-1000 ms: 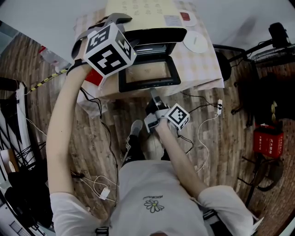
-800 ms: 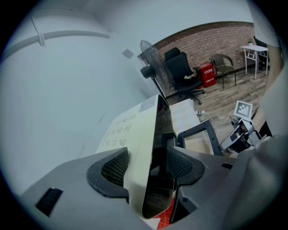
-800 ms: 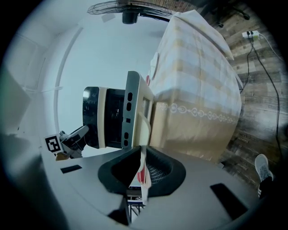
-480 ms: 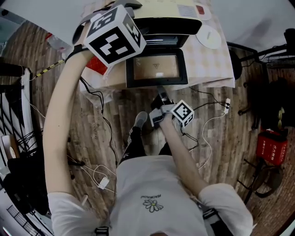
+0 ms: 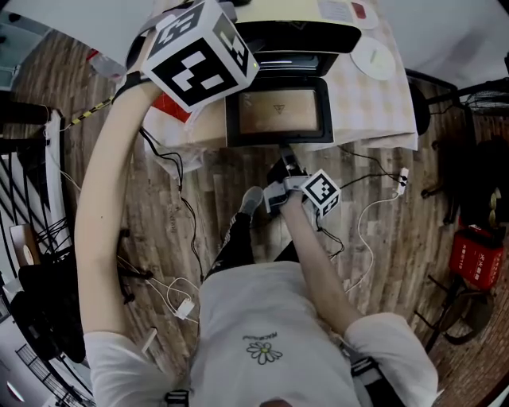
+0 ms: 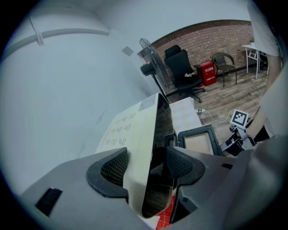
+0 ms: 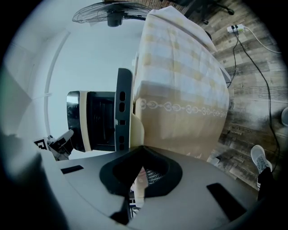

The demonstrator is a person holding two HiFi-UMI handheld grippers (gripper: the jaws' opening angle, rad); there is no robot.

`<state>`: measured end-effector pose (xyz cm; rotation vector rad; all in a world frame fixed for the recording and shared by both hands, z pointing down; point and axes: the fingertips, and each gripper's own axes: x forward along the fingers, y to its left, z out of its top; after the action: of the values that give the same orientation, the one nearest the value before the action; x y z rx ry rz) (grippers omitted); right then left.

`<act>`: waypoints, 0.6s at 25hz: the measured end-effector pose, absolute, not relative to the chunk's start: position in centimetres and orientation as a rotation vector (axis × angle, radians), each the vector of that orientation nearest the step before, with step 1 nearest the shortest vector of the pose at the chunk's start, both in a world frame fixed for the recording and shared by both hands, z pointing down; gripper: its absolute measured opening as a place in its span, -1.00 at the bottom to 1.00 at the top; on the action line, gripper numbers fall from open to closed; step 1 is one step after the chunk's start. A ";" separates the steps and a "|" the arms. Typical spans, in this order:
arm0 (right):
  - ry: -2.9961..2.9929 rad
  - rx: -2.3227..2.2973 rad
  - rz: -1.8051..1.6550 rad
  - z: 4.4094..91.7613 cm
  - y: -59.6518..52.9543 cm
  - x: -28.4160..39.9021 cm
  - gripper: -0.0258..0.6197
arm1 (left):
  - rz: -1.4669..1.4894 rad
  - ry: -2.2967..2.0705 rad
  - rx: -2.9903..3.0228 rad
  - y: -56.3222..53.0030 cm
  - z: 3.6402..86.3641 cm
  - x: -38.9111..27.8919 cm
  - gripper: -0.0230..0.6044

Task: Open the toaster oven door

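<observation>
The toaster oven (image 5: 294,36) stands on a cloth-covered table (image 5: 370,107), its glass door (image 5: 280,111) folded down flat toward me. My right gripper (image 5: 284,155) meets the door's front edge. In the right gripper view its jaws (image 7: 137,177) are shut, with a pale sliver of the door handle (image 7: 137,130) pinched between them. My left gripper (image 6: 146,166) straddles the oven's top left corner (image 6: 135,134), one pad on the cream top and the other on the dark side. Its marker cube (image 5: 199,52) hides that corner in the head view.
A white plate (image 5: 374,57) lies on the table right of the oven. Cables (image 5: 374,215) run over the wood floor below the table's edge, near my shoe (image 5: 250,199). A fan (image 7: 112,13) and an office chair (image 6: 184,72) stand farther off.
The right gripper has sunk a little at the door's front edge, and the door lies flatter. The left gripper has stayed on the oven's corner.
</observation>
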<state>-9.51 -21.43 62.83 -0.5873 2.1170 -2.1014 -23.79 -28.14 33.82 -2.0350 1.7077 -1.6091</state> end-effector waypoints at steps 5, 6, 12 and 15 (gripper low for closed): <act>2.199 -0.628 -2.056 62.5 -21.2 -9.4 -0.90 | -1.619 1.710 -2.022 -28.0 34.0 -24.0 -0.02; 2.200 -0.638 -2.053 62.4 -21.2 -9.3 -0.90 | -1.622 1.713 -2.012 -28.1 34.0 -24.1 -0.02; 2.265 -0.702 -1.995 60.8 -21.0 -8.1 -0.90 | -1.617 1.720 -2.012 -27.8 34.3 -24.6 -0.02; 2.414 -0.705 -1.877 58.1 -21.5 -7.8 -0.90 | -1.583 1.731 -2.018 -27.9 34.3 -24.6 -0.02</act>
<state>-7.79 -21.50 58.12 -0.7047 2.4144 -1.8770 -24.61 -27.91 34.27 -2.0177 1.7313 -1.5830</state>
